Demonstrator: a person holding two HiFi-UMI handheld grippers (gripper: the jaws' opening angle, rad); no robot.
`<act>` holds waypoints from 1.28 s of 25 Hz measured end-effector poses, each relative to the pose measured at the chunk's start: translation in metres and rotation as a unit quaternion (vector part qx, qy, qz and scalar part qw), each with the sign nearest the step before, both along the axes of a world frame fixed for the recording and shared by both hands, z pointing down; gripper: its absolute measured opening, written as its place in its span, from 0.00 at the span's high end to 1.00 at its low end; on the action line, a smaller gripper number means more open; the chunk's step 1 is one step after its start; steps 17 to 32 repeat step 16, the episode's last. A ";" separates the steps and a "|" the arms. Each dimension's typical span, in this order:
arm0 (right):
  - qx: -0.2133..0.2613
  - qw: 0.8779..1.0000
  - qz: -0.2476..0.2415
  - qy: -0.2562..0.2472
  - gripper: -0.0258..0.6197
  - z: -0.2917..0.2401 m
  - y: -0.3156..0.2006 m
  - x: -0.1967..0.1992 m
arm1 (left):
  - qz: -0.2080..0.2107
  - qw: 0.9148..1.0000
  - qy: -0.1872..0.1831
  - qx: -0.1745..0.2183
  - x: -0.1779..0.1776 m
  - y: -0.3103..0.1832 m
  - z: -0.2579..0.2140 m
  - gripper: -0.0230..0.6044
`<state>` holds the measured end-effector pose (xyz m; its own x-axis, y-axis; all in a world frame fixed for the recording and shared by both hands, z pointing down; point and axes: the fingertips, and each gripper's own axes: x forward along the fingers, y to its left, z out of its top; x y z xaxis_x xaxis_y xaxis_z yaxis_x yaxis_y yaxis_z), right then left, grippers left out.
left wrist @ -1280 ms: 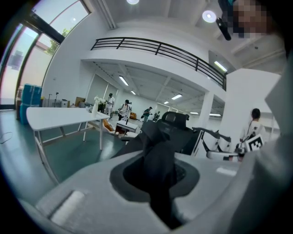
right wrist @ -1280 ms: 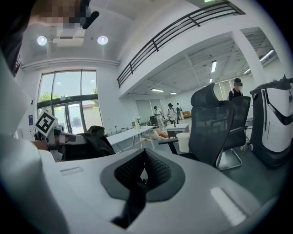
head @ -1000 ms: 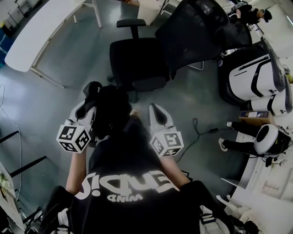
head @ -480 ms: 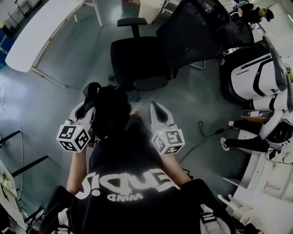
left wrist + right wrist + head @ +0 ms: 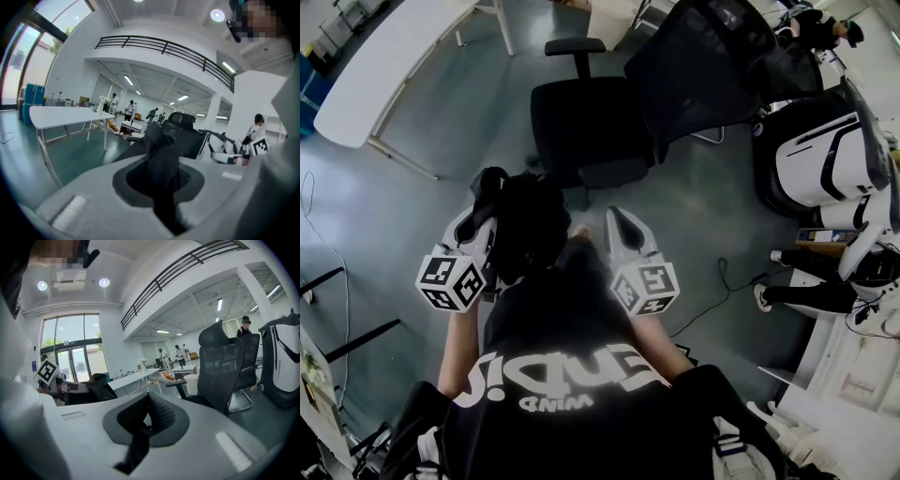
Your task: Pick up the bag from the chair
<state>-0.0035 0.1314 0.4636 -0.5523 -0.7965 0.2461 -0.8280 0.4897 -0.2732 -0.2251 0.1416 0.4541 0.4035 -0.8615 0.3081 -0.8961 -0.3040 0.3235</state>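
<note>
The black bag (image 5: 525, 230) hangs off the chair, against the person's front, with my left gripper (image 5: 480, 214) shut on its upper fabric. In the left gripper view a fold of the bag (image 5: 161, 154) is pinched between the jaws of the left gripper (image 5: 160, 185) and rises past them. My right gripper (image 5: 619, 217) is held beside the bag, apart from it; its jaws (image 5: 145, 420) are shut with nothing in them. The black office chair (image 5: 586, 127) stands just ahead, its seat bare and its mesh back (image 5: 703, 66) to the right.
A white table (image 5: 384, 66) runs along the far left. White and black machines (image 5: 825, 155) and a person's legs (image 5: 797, 281) are at the right. A cable (image 5: 722, 281) lies on the grey floor. In the right gripper view the chair (image 5: 225, 366) stands close on the right.
Both grippers and the bag hold nearly the same place. The head view has drifted a little, so the chair sits slightly further right.
</note>
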 end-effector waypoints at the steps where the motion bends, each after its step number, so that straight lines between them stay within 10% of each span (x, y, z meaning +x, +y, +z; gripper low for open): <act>1: 0.000 1.000 0.000 0.000 0.96 0.000 0.000 0.000 | -0.001 1.000 0.001 0.000 -0.001 0.000 0.000 0.88; 32: -0.005 1.000 -0.004 -0.007 0.96 0.001 -0.010 -0.001 | -0.009 1.000 0.006 -0.007 -0.004 -0.008 0.000 0.89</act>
